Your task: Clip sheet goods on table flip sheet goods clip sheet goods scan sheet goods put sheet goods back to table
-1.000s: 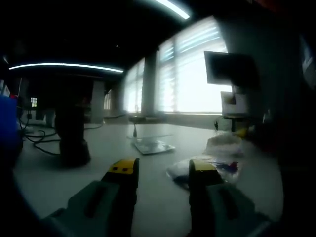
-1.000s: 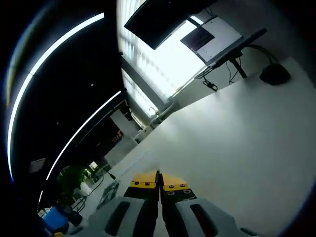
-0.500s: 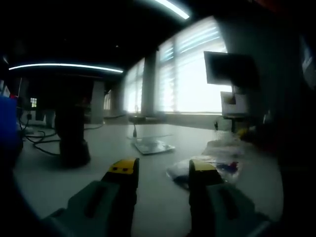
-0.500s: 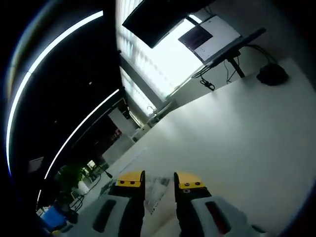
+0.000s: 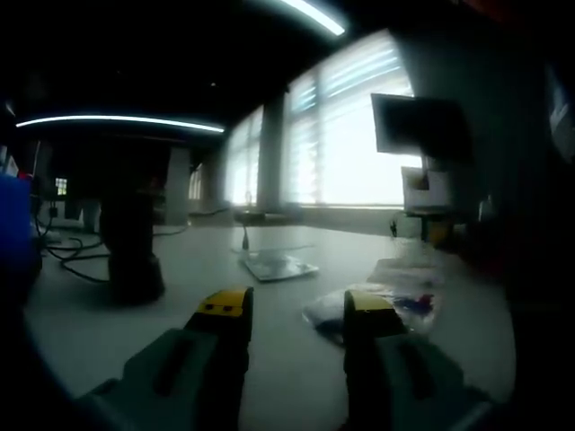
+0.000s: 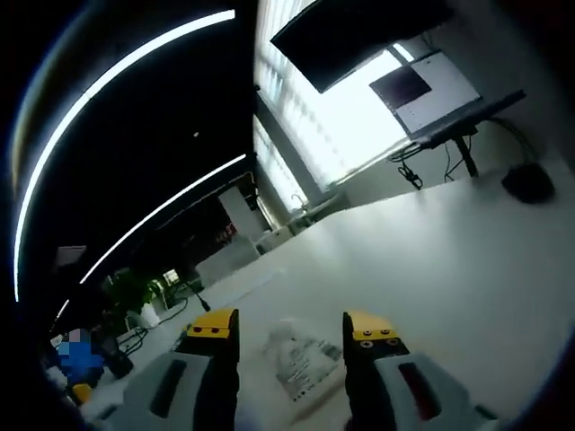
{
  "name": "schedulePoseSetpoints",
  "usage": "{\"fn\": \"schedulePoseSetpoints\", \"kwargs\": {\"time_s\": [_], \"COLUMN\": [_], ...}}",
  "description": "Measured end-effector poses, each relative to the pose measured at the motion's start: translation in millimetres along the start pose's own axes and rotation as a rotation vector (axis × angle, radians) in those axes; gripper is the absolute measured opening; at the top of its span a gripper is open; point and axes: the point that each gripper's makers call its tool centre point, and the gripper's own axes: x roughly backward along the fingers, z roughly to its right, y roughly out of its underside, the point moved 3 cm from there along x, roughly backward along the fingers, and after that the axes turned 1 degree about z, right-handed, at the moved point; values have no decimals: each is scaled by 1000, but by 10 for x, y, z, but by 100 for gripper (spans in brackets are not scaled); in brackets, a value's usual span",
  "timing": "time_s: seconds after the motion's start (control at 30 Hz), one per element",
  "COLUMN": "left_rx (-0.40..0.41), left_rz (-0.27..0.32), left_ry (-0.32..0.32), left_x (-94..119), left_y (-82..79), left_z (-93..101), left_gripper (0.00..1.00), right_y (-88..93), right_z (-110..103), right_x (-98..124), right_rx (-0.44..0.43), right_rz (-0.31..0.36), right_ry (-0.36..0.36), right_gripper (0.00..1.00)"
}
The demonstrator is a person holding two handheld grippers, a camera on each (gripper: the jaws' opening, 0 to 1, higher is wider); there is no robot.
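A printed sheet packet point(image 6: 301, 364) lies flat on the white table point(image 6: 449, 260), between the jaws of my right gripper point(image 6: 289, 328). That gripper is open and holds nothing. In the left gripper view, my left gripper point(image 5: 295, 310) hovers open and empty low over the table point(image 5: 180, 269). A clear packet with red and blue print point(image 5: 400, 305) lies just right of its right jaw. Another pale packet point(image 5: 409, 265) lies behind that one. A flat shiny sheet point(image 5: 277, 265) rests farther ahead.
A dark cylindrical stand point(image 5: 130, 251) with cables rises at the left, beside a blue object point(image 5: 13, 233). A monitor point(image 5: 418, 130) stands at the right by bright windows. In the right gripper view, a raised screen point(image 6: 427, 85) and a black puck point(image 6: 527, 182) sit far right.
My right gripper has gone from shut to open, and the sheet packet now lies on the table between its jaws. That view has tilted. The left gripper view is unchanged.
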Motion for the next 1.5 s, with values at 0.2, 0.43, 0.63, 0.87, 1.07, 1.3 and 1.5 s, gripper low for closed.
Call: {"fn": "schedulePoseSetpoints", "kwargs": {"time_s": [0.2,0.43,0.63,0.87,1.07,1.3,1.5], "left_rx": [1,2,3,4,2,2,3], "left_rz": [3,3,5,7,7,7,9], "left_ry": [-1,0,-1,2,1,-1,-2], "left_x": [2,2,2,2,4,7,10], "left_y": [-4,-5,-7,-9,-11,-11,-16], "left_z": [-3,-2,-6,-4,-3,-6,-9], "left_gripper": [33,33,33,33,33,33,33], "right_y": [-47,40,167,255,439,586,618], "right_z": [-217,-514,-580,-379,-375,-392,-393], "right_x": [-113,-259,-271,-359,-415,-464,-465], "right_rx": [88,231,371,523,607,714,746], "right_rz": [-43,-141,-221,-310,-373,-440,-462], "right_ry": [-129,-309,-408,-433,-433,-486,-495], "right_gripper": [48,58,58,58,57,55,55]}}
